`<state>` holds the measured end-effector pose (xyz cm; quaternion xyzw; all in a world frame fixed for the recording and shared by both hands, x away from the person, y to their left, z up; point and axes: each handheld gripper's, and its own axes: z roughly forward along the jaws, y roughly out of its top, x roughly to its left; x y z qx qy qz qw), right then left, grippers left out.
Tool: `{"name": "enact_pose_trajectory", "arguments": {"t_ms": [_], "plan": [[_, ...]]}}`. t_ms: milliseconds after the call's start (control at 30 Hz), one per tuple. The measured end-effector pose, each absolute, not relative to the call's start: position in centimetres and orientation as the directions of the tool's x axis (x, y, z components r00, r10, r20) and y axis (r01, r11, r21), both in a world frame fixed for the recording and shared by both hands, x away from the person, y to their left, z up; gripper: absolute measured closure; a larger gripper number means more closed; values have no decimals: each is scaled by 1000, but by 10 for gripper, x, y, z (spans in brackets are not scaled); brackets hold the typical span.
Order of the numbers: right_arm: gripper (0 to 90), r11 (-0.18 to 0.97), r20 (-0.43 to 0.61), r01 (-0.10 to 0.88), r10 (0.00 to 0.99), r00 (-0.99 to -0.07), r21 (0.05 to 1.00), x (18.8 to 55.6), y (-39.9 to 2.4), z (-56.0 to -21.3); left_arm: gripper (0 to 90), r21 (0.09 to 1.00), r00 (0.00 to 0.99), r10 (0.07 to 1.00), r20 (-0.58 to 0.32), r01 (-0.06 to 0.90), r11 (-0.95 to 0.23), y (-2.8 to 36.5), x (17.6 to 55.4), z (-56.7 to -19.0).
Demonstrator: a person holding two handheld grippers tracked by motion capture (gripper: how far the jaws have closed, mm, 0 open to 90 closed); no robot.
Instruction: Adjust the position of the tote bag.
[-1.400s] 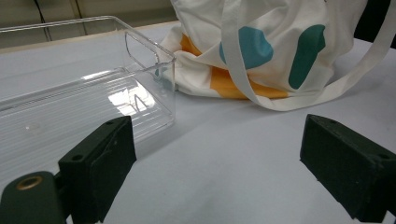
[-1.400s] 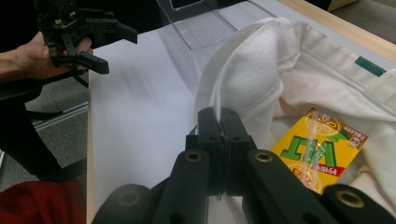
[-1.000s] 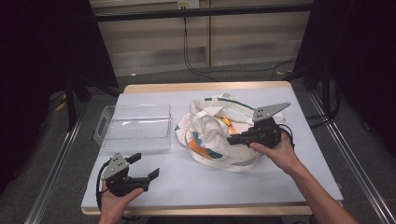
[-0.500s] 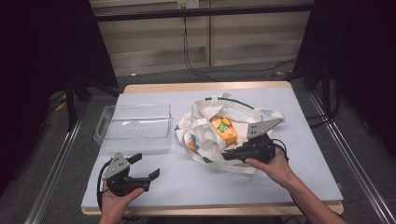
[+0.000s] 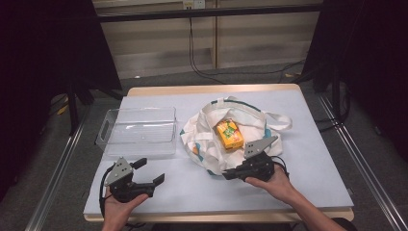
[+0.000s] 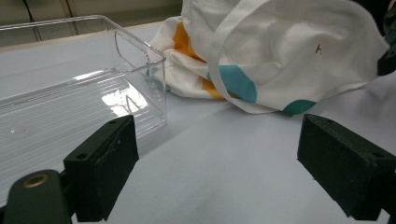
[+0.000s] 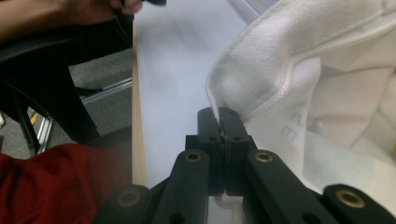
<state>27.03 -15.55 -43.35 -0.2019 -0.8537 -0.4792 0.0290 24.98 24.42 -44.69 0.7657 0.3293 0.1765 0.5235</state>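
The right gripper [image 5: 230,174] has its jaws pressed fully together on a fold of the white tote bag [image 5: 208,144], pinching the near rim of the cloth; in the right gripper view the hem [image 7: 243,93] rises straight out from between the closed black fingers [image 7: 208,123]. The bag lies slumped at the middle of the table [image 5: 308,159], a little toward the right edge, its mouth spread open upward, and a small orange-and-yellow carton [image 5: 229,134] rests in the opening, well toward the far side from the pinched rim. So the carton lies beyond and slightly right of the right fingers, with its long axis running roughly from the near edge toward the far edge, tipped a little on the diagonal. The left gripper [image 5: 150,172] sits low near the table's near left corner with its jaws spread wide and nothing between them; the left gripper view looks between its two pads [image 6: 105,163] across bare tabletop at the bag's side [image 6: 280,51]. The clear plastic tray [image 5: 137,130] stands just left of the bag, toward the left edge, between the left gripper and the far side. The right hand is much nearer the carton but is taken up with the cloth; the left is free, though it would have to cross the bag's left flank to reach in, which I judge the likelier move.
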Motion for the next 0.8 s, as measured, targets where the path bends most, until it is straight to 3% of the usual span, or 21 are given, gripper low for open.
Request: {"name": "enact_pose_trajectory", "arguments": {"t_ms": [500, 800], "plan": [[885, 552, 233, 406, 357, -905, 728, 273, -150, -473, 161, 918, 743, 666, -70, 309, -248, 240, 248, -445], [884, 584, 192, 397, 382, -904, 708, 270, -147, -477, 258, 916, 770, 633, -81, 308, -257, 237, 247, -446]]}}
